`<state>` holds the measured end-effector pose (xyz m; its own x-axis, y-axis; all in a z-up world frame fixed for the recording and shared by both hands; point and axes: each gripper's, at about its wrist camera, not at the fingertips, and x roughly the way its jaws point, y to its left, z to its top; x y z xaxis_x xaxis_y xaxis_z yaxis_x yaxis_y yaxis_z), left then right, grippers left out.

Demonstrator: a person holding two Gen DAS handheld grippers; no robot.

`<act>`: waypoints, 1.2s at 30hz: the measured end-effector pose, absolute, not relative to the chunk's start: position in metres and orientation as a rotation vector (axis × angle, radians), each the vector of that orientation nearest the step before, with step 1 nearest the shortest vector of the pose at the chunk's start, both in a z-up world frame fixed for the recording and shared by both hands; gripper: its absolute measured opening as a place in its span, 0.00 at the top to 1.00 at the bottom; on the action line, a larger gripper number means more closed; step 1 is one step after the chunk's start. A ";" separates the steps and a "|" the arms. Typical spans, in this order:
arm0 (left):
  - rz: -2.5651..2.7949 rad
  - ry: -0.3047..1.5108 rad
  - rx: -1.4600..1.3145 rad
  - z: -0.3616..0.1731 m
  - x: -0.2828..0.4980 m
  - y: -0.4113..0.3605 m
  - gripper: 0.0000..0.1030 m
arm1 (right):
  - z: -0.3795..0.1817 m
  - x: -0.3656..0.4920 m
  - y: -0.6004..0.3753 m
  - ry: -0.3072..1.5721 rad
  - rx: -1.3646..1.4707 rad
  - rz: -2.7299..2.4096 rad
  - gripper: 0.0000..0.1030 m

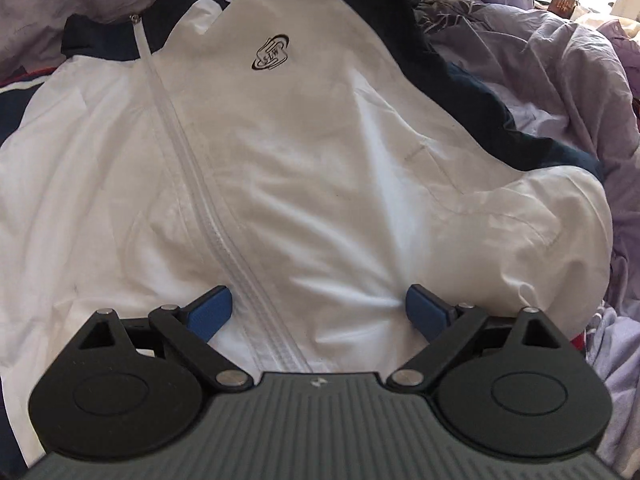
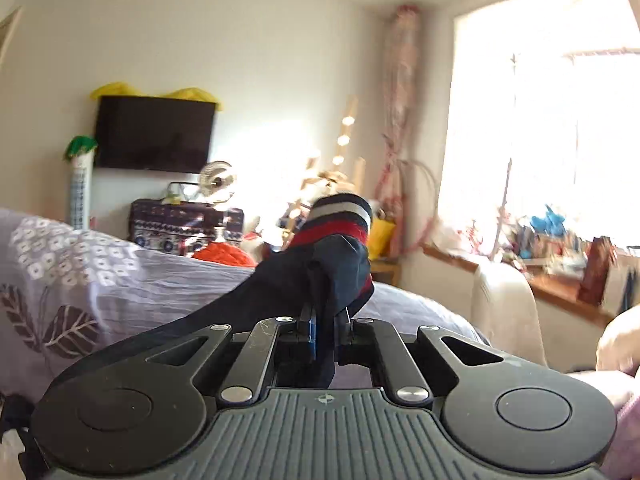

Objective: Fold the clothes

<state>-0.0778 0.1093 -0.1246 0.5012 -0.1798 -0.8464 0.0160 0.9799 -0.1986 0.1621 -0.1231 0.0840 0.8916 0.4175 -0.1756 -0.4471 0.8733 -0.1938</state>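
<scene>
A white jacket (image 1: 288,152) with navy trim, a zipper (image 1: 208,200) and a dark chest logo (image 1: 270,54) lies spread on the bed in the left wrist view. My left gripper (image 1: 318,312) hovers over its lower front, open, blue pads (image 1: 212,310) wide apart, with only flat cloth below them. In the right wrist view my right gripper (image 2: 326,330) points nearly level across the room, shut on the jacket's navy sleeve (image 2: 320,276). The sleeve's striped red, white and navy cuff (image 2: 342,216) sticks up beyond the fingers.
Lilac patterned bedding (image 1: 560,92) (image 2: 120,272) surrounds the jacket in rumpled heaps. Across the room are a wall television (image 2: 154,132), a fan (image 2: 216,180), a bright window (image 2: 540,120) and a cluttered sill (image 2: 560,248). A person's hand (image 2: 618,344) shows at the right edge.
</scene>
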 end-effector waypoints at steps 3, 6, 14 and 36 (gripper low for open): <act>-0.102 1.060 -0.274 -0.126 -0.081 0.125 0.08 | 0.073 0.152 -0.079 0.175 -0.348 0.529 0.79; -0.079 1.065 -0.293 -0.125 -0.088 0.131 0.08 | 0.030 0.178 -0.066 0.391 -0.368 0.232 0.21; -0.104 1.031 -0.214 -0.129 -0.097 0.118 0.07 | -0.020 0.116 -0.046 0.414 -0.309 0.500 0.26; -0.077 0.789 -0.145 -0.079 0.049 0.144 0.10 | -0.060 0.112 -0.149 0.643 -0.640 0.337 0.26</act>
